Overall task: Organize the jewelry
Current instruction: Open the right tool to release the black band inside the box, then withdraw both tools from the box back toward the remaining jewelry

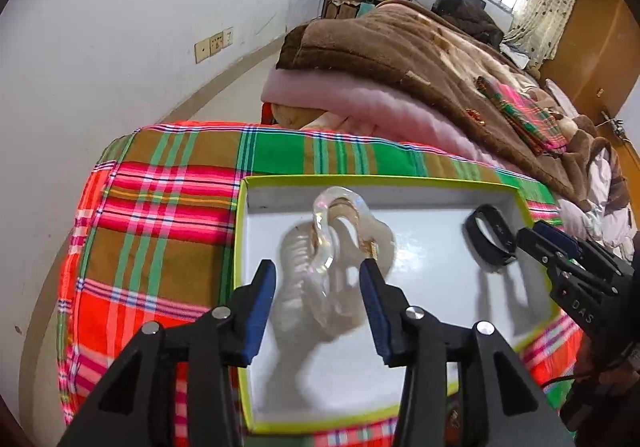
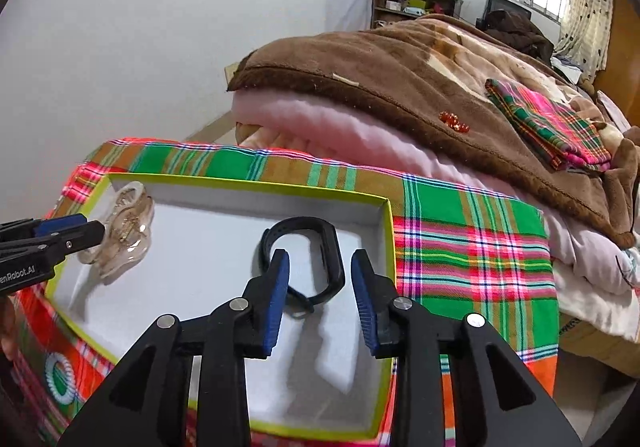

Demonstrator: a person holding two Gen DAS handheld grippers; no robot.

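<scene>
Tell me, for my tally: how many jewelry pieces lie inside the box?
2: a clear glassy chain-link bracelet at the left of the green-rimmed white cardboard box, a black band bracelet at its right.

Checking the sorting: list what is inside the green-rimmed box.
Inside the box: a clear bracelet blurred, near the left gripper, and a black wristband between the right gripper fingers, unpinched. Its near floor is hidden.

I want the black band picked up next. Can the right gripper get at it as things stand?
Probably yes. The right gripper hangs open just above the black band in the box, nothing between them; the clear bracelet lies well aside.
</scene>
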